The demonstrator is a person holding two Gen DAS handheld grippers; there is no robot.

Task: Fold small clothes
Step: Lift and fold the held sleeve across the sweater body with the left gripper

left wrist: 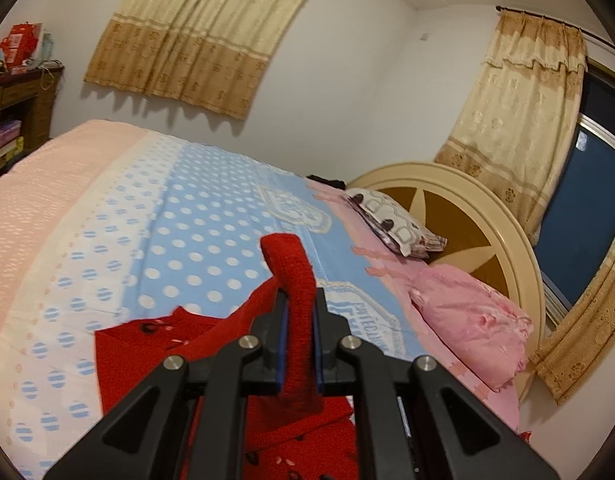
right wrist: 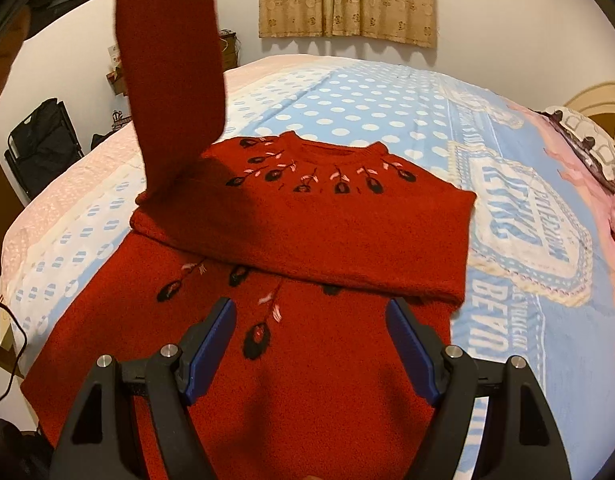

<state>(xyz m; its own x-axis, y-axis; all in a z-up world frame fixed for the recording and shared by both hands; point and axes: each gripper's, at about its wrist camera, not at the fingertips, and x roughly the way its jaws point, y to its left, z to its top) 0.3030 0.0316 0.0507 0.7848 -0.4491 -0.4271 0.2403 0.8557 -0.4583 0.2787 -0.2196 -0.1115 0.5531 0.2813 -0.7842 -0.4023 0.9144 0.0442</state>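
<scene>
A red knitted sweater (right wrist: 307, 220) with black and pink embroidered flowers lies flat on the bed. One sleeve is folded across its chest. The other sleeve (right wrist: 175, 80) is lifted high at the left. My left gripper (left wrist: 299, 300) is shut on that sleeve's cuff (left wrist: 291, 264), which sticks up between the blue pads. The sweater's body (left wrist: 147, 348) lies below it. My right gripper (right wrist: 309, 316) hovers open over the sweater's lower half with nothing between its fingers.
The bed has a blue polka-dot cover (right wrist: 367, 96) with pink edges. A pink pillow (left wrist: 471, 320) and a patterned pillow (left wrist: 395, 220) lie by the round headboard (left wrist: 467, 208). A dark shelf (left wrist: 23, 120) stands left; a black bag (right wrist: 43, 148) by the wall.
</scene>
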